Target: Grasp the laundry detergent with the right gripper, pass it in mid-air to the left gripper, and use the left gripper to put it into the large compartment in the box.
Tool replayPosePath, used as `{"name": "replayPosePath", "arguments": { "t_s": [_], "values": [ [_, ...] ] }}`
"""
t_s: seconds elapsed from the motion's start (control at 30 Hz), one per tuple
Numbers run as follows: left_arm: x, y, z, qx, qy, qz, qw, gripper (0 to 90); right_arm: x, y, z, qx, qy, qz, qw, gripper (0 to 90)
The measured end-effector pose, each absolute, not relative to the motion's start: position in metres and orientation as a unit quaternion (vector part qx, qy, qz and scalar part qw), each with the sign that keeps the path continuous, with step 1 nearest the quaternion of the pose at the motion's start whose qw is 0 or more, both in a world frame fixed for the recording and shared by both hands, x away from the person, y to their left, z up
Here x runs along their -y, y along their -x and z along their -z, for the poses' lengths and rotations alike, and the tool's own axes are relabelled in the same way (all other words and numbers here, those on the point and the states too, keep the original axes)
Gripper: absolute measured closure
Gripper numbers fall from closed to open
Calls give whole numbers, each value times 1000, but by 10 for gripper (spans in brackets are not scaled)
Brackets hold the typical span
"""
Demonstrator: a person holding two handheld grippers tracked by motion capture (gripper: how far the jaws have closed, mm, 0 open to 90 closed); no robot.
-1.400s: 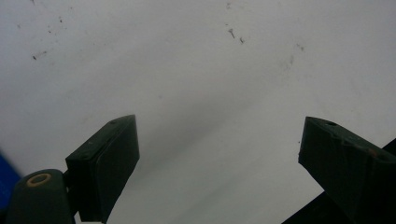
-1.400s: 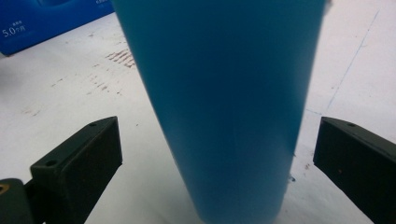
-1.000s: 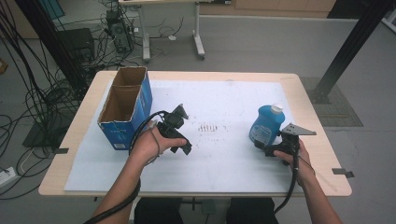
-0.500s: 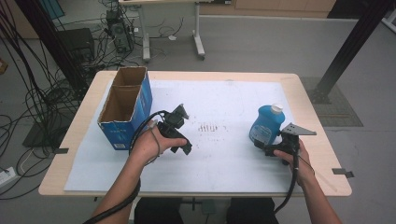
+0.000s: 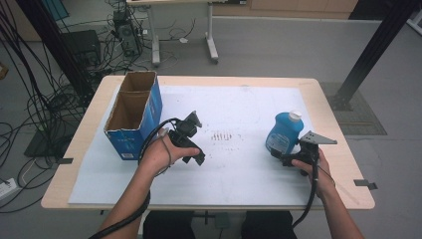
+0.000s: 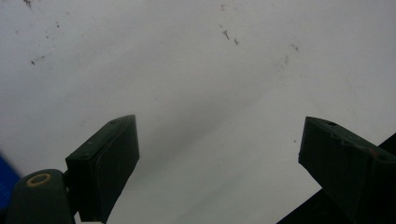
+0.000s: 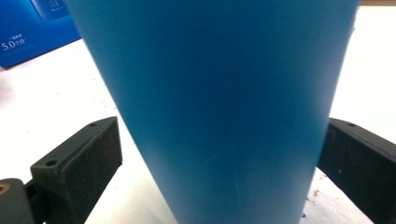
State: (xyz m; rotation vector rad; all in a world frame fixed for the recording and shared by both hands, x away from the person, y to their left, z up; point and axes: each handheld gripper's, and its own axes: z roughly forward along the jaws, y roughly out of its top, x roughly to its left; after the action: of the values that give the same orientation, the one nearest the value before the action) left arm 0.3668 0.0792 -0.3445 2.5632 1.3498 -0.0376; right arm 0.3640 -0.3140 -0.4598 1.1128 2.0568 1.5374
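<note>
Right gripper [image 7: 219,154] jaws spread, straddling blue bottle [image 5: 283,132] at table [image 5: 328,99] 3 o'clock; own view shows gaps both sides. Left gripper [image 6: 219,154] released over bare white sheet [image 6: 196,70]. Cardboard box [image 5: 132,119] at 9 o'clock.

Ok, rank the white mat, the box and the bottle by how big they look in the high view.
1. White mat, covering most of the table.
2. Box, open-topped, at the left.
3. Bottle, blue, at the right; clearly smallest.
</note>
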Motion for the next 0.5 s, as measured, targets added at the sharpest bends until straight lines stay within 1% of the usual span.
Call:
{"name": "replayPosePath", "arguments": {
  "t_s": [0.5],
  "values": [
    [-79,-366,345,-463,-878,12,121,126,315,-364,460,-722,-393,-542,173,8]
  ]
}}
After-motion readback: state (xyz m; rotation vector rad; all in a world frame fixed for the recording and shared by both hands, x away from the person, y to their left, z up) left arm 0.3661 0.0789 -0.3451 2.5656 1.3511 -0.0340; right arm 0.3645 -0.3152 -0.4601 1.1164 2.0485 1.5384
